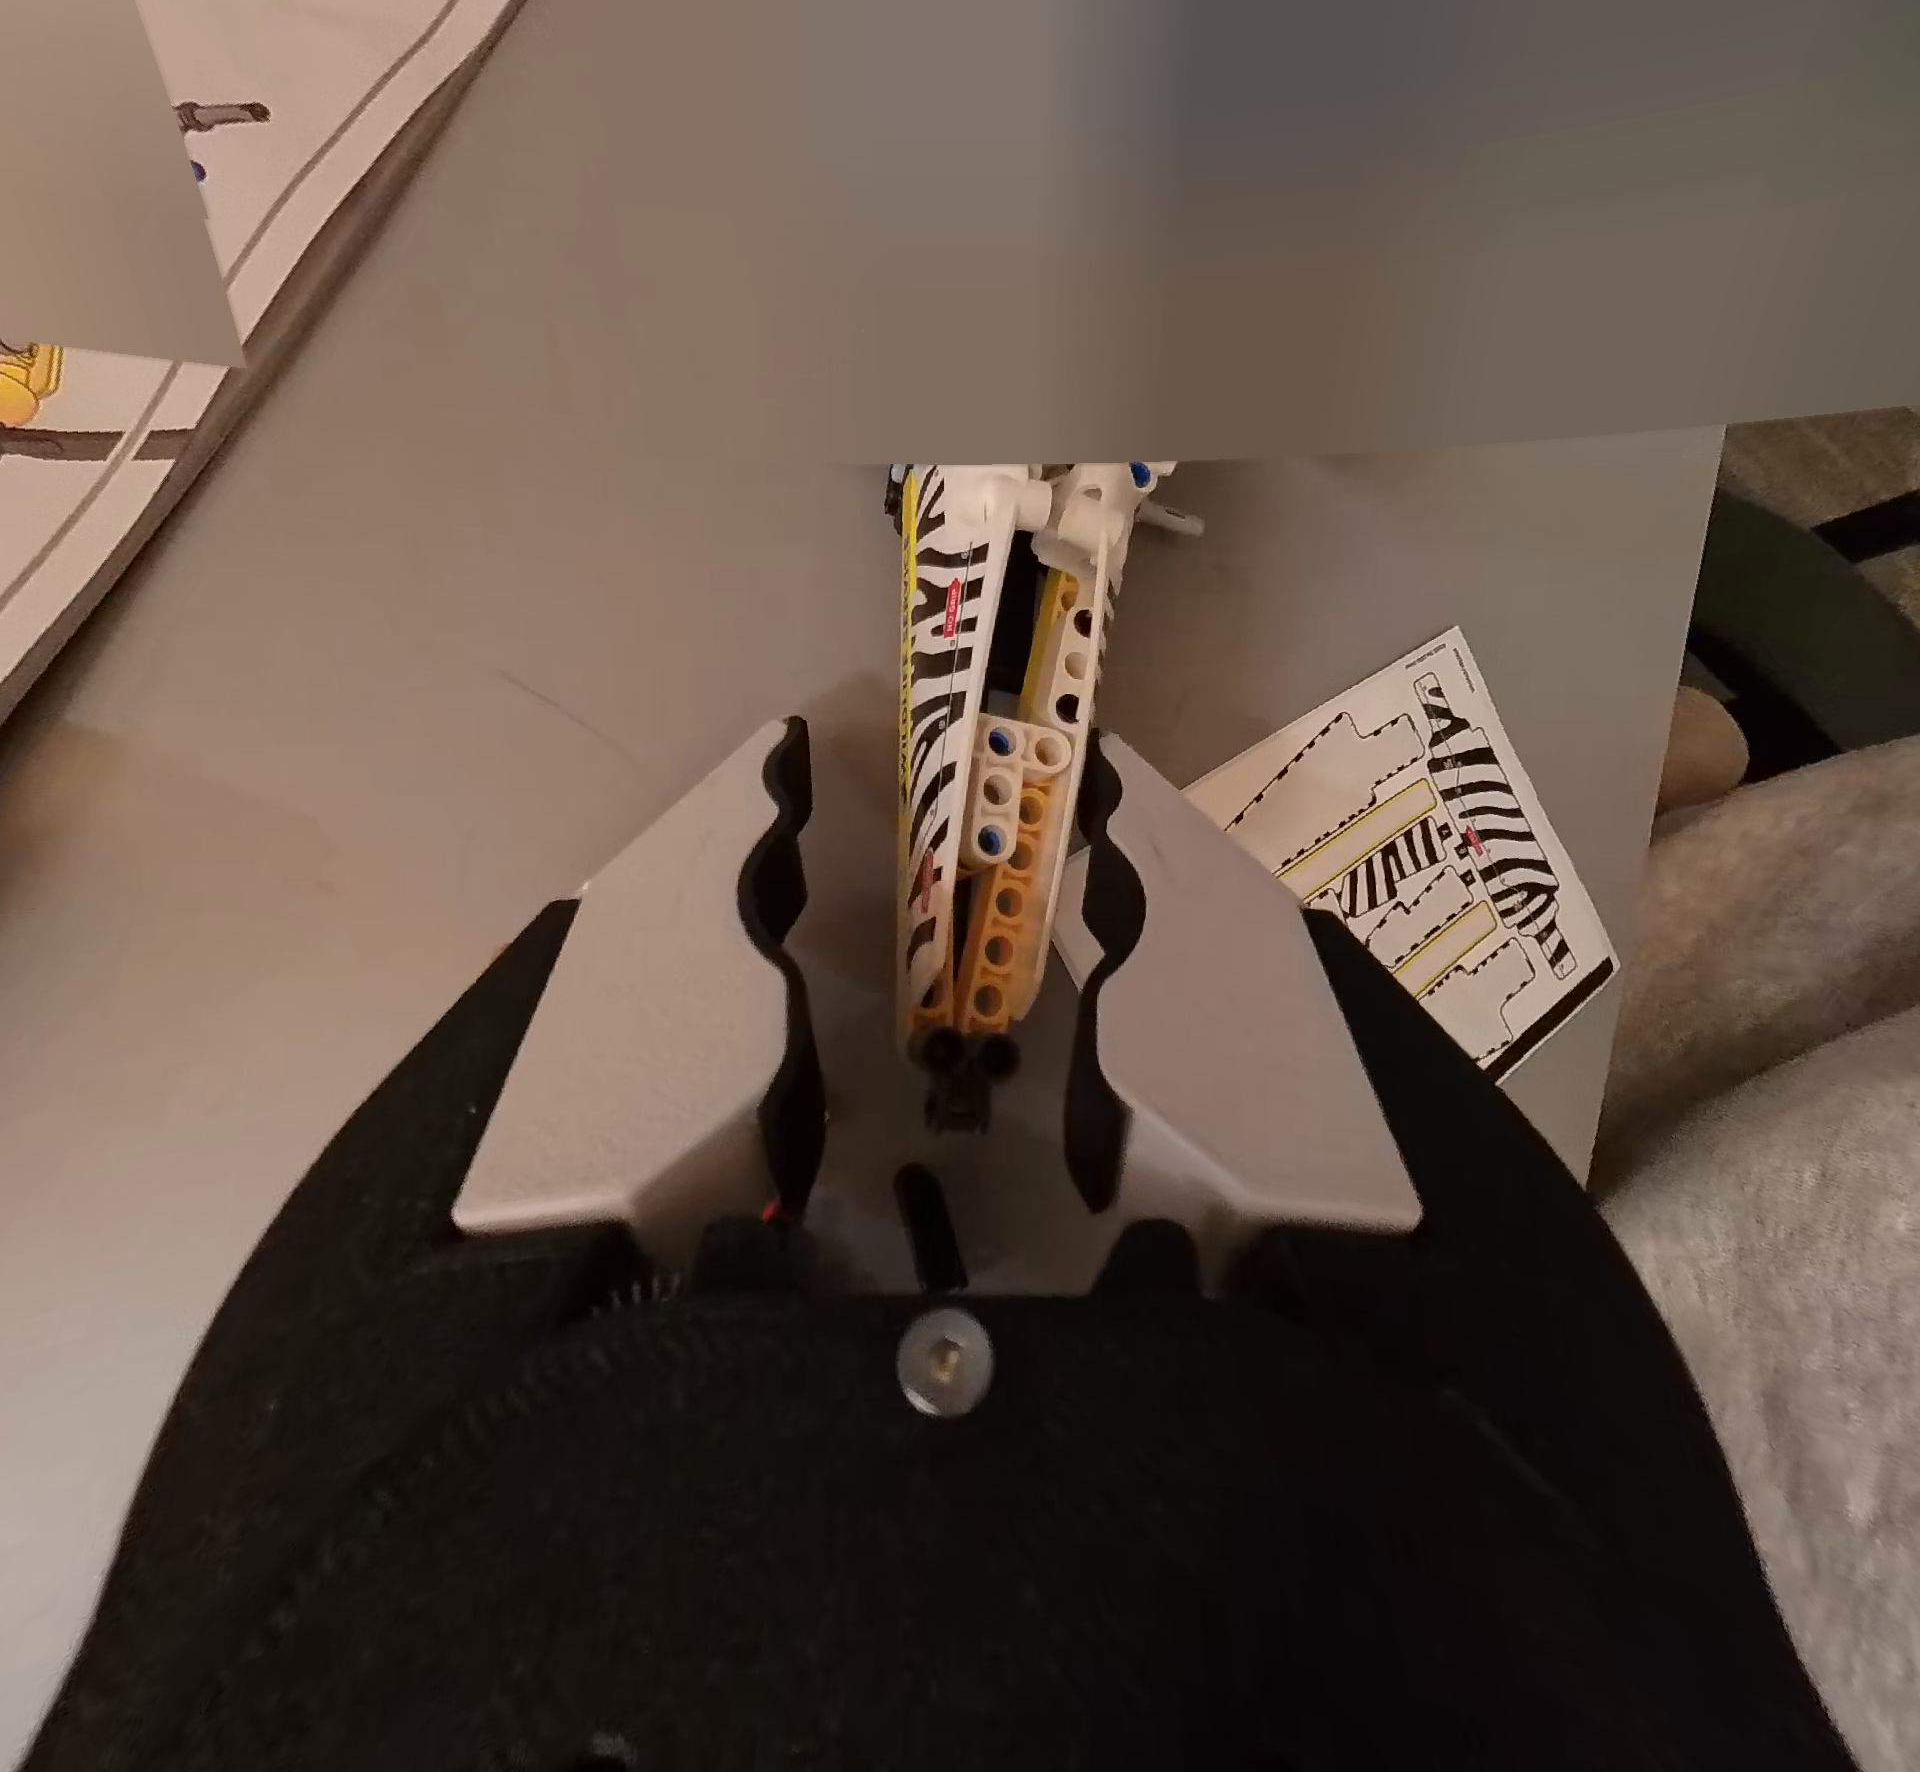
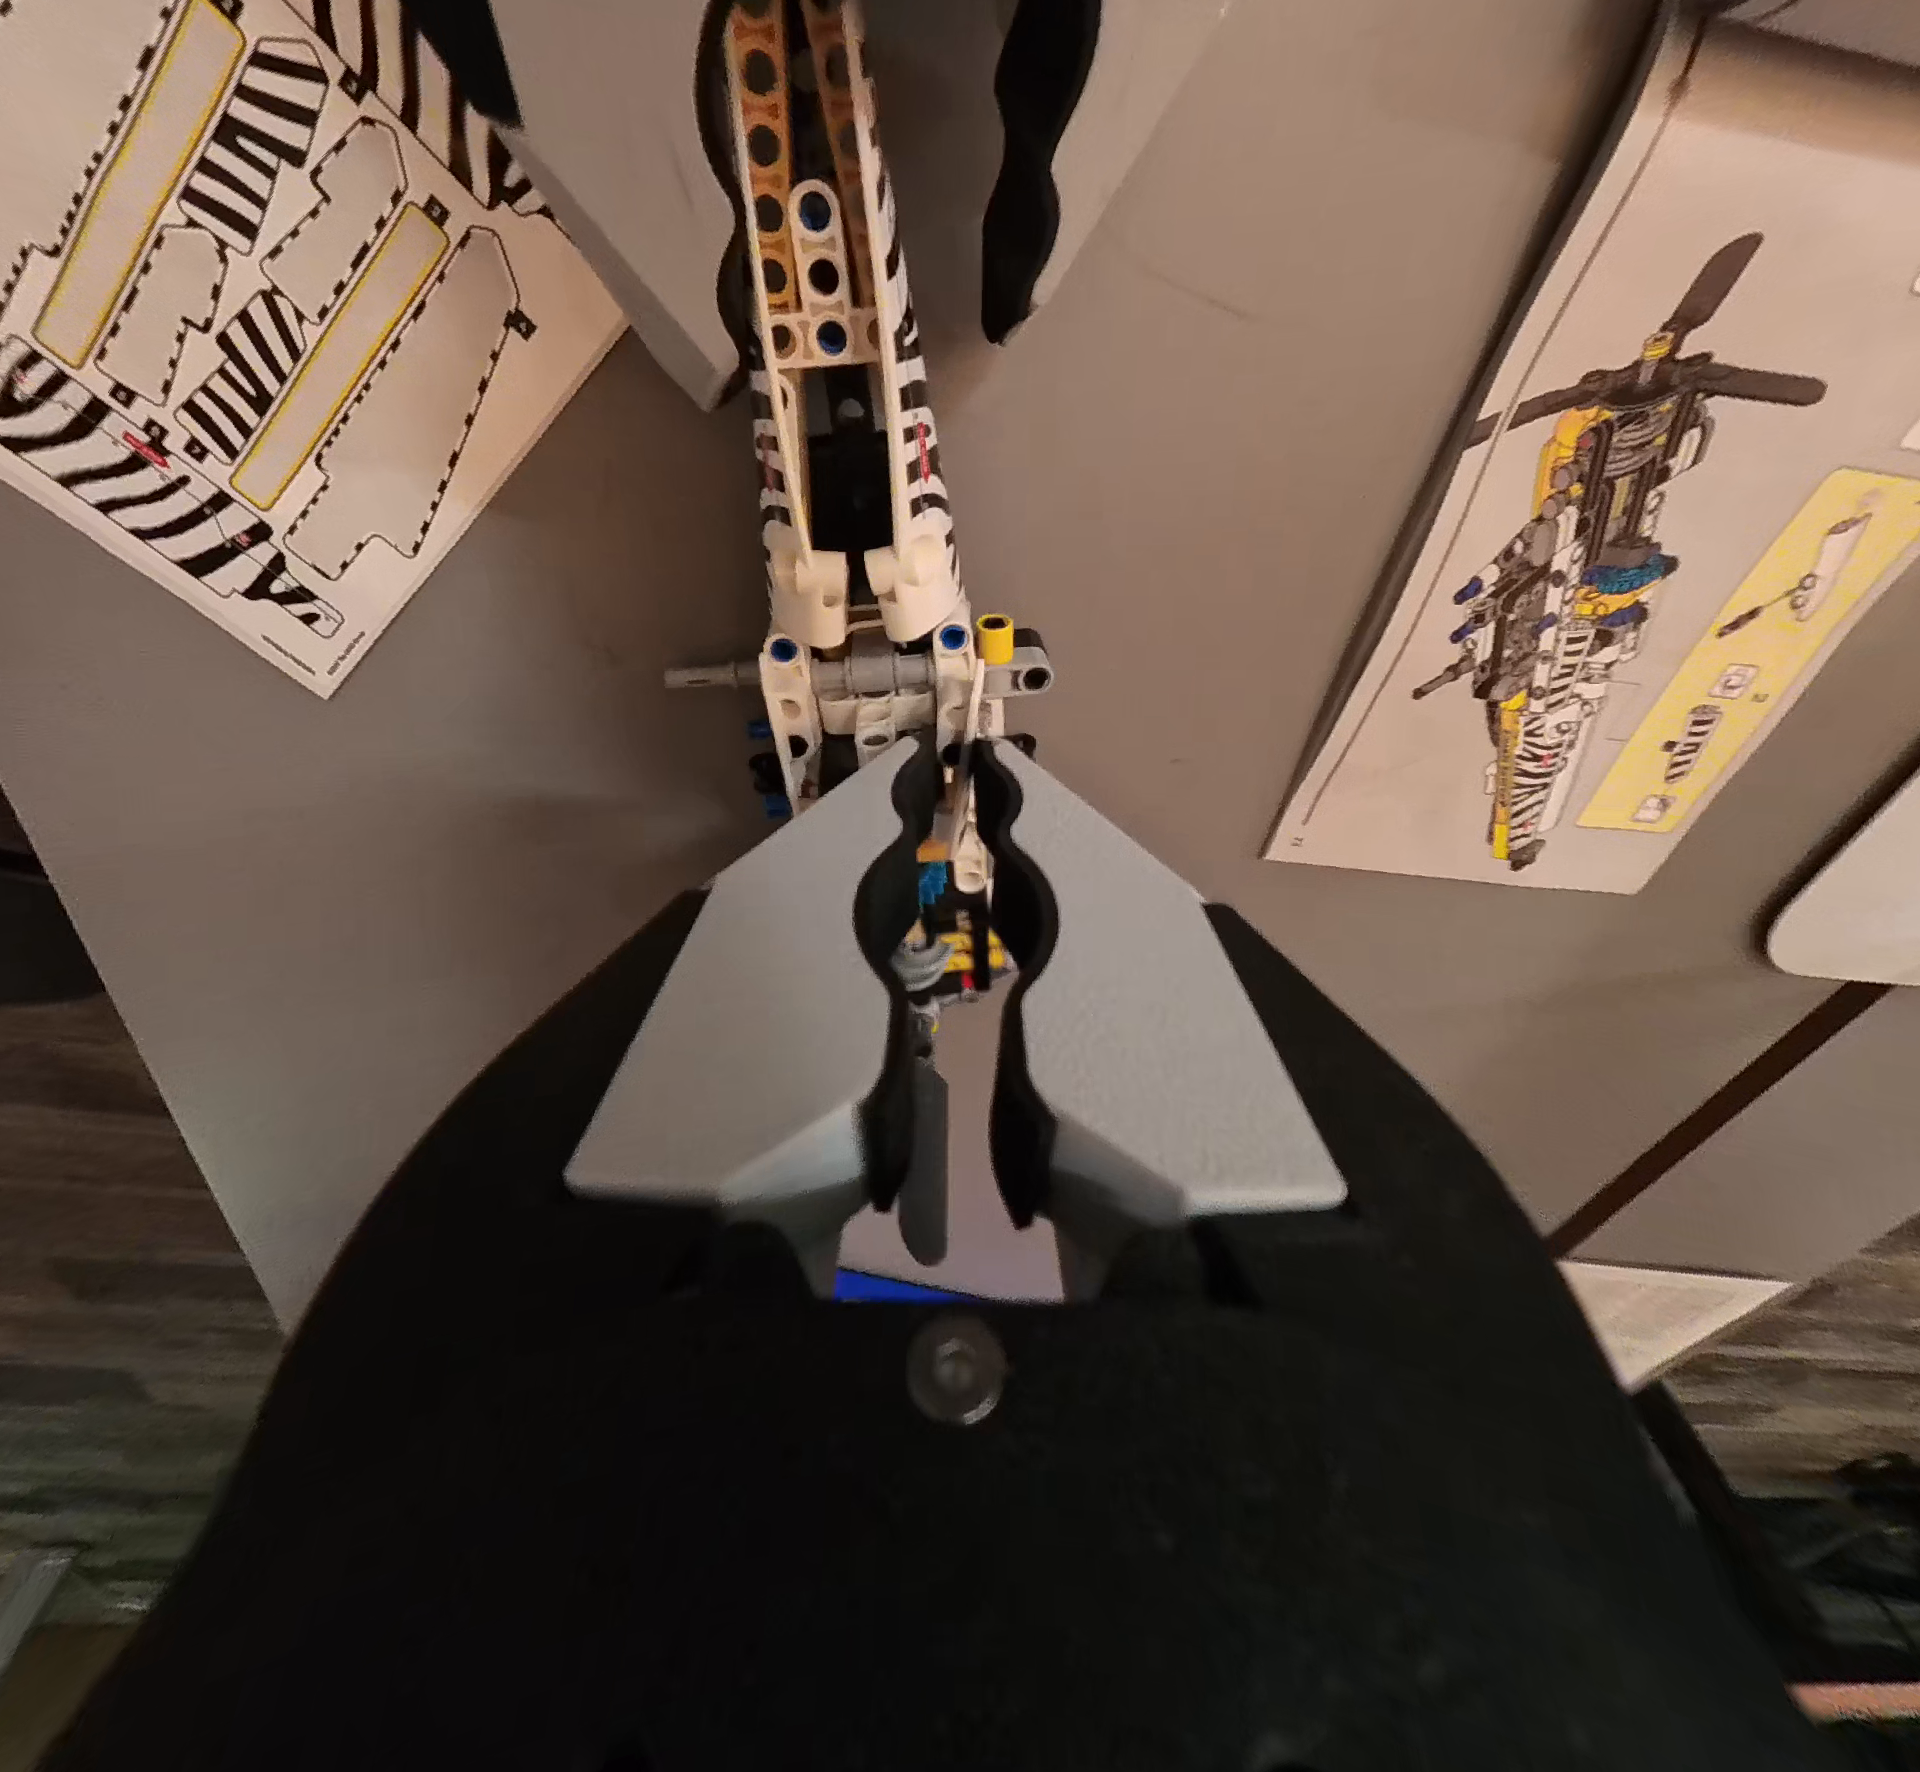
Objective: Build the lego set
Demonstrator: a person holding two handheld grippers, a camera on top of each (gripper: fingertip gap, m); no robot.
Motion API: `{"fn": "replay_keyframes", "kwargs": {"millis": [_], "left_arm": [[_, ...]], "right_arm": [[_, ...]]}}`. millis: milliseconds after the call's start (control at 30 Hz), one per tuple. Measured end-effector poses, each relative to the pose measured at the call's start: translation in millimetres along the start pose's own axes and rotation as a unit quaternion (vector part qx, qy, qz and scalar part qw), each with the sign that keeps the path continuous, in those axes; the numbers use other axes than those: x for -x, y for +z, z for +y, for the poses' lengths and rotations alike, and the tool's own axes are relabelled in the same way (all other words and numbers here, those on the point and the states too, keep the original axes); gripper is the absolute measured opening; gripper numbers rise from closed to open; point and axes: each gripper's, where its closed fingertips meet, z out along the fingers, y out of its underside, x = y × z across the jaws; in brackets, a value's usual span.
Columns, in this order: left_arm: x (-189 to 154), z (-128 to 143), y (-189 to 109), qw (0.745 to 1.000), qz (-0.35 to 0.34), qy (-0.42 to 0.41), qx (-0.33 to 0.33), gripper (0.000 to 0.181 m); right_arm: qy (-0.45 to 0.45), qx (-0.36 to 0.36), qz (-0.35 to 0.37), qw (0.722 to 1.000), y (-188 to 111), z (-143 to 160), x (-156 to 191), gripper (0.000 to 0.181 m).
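I have the zebra-striped helicopter tail boom (image 1: 971, 787) between both tools, its long axis running straight from one to the other. My left hand-held gripper (image 1: 951, 746) stands open around its yellow end; my right hand-held gripper (image 2: 951, 766) is nearly closed on the white hub end, above the table (image 1: 623, 579).

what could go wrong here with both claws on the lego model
1. The right claw pinches the lego model at its narrow end, among small parts; squeezing or twisting may pop pieces loose.
2. The left claw straddles the tail with a gap on one side, so the model could swing or slip.
3. The sticker sheet lies near the table edge; a bump may knock it off.
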Motion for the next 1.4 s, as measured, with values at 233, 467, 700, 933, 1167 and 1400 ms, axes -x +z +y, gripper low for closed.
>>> {"fn": "replay_keyframes", "kwargs": {"millis": [233,467,700,933,1167,1400], "left_arm": [[1.2,4.0,4.5,1.000,-0.013,0.009,0.012,0.049],[2.9,6.4,5.2,1.000,-0.018,0.011,0.018,0.046],[4.0,6.5,4.9,1.000,-0.015,0.004,0.016,0.040],[0.3,7.3,6.4,1.000,-0.014,0.018,0.021,0.036],[-0.9,6.9,7.3,1.000,-0.012,0.018,0.020,0.035],[-3.4,5.9,9.7,1.000,-0.012,0.022,0.019,0.034]], "right_arm": [[0.029,-0.014,-0.009,0.999,0.1,0.3,0.1,0.004],[-0.008,0.015,-0.011,1.000,0.0,-3.2,1.7,0.003],[-0.003,0.016,-0.015,1.000,0.7,-5.0,0.4,0.004],[-0.050,0.035,0.018,0.998,0.3,-5.3,3.8,0.004],[-0.059,0.019,0.027,0.998,0.4,-6.1,3.9,0.004],[-0.126,0.032,0.048,0.990,0.4,-7.8,4.5,0.004]]}}
